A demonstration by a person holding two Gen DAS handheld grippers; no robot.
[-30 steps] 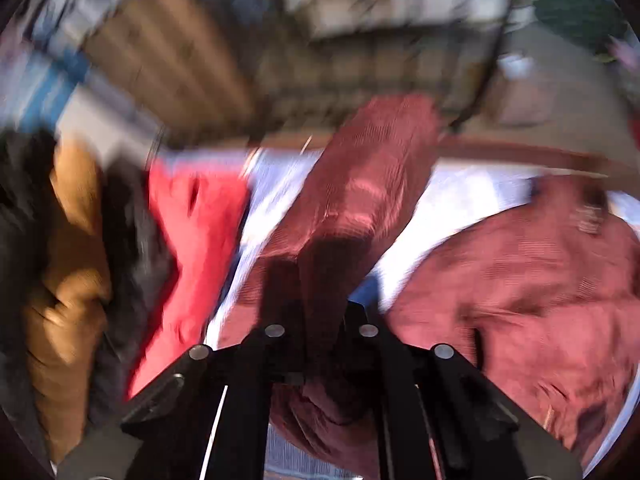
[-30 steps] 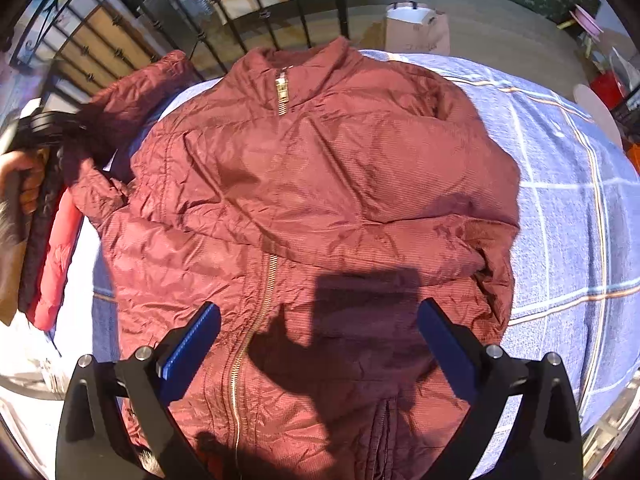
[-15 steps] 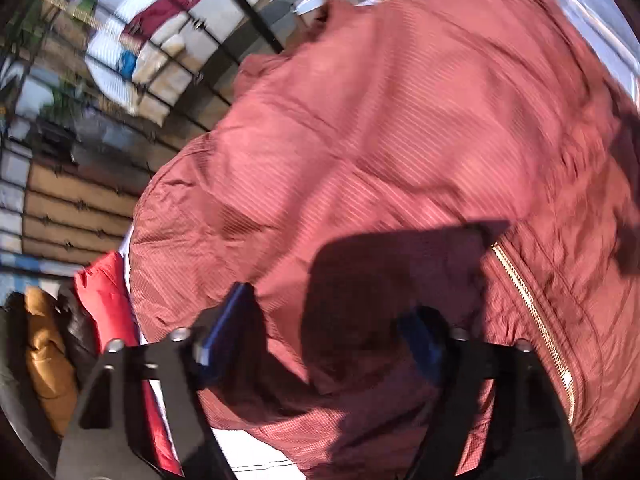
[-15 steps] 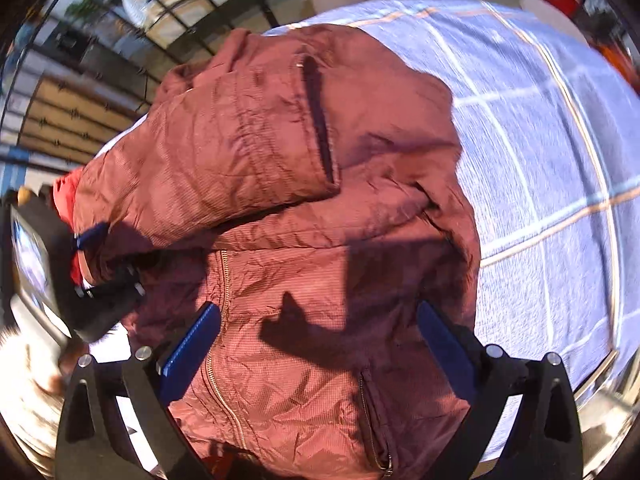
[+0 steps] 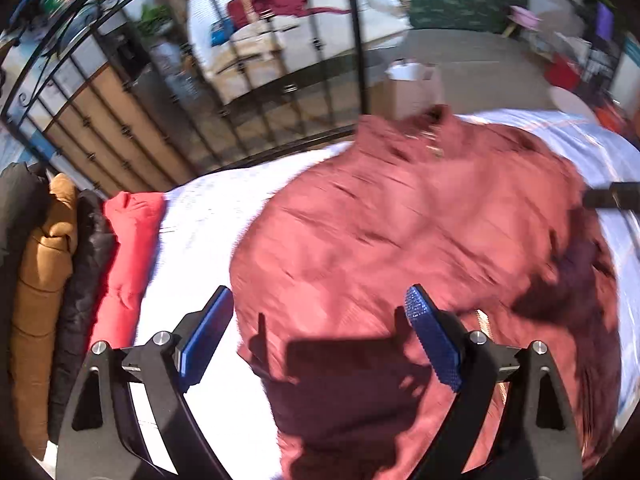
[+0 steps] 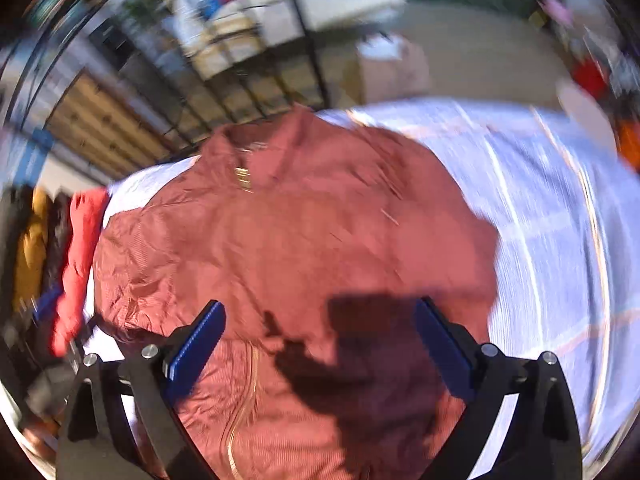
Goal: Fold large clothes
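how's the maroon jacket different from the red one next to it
The maroon jacket lies spread flat across the bed's middle, its gold zipper showing; the red jacket is a narrow folded bundle at the left edge. Maroon is darker and covers far more area; red is bright. Both rest on the checked sheet.

I count one maroon jacket [image 5: 420, 240] spread on one checked bedsheet [image 6: 540, 216], with one gold zipper [image 6: 244, 400] running down its front. At the left edge of the bed there are three more garments bunched side by side: one red jacket [image 5: 130, 256], one black one [image 5: 82, 276] and one mustard-brown one [image 5: 42, 264]. I hold two grippers: my left gripper [image 5: 320, 332], its jaws opening with nothing between them, and my right gripper [image 6: 320, 338], jaws wide apart. Each carries two blue pads [image 5: 434, 340], four in all. Beyond the bed I count one cardboard box [image 5: 412, 90] and one black iron railing [image 5: 224, 92].
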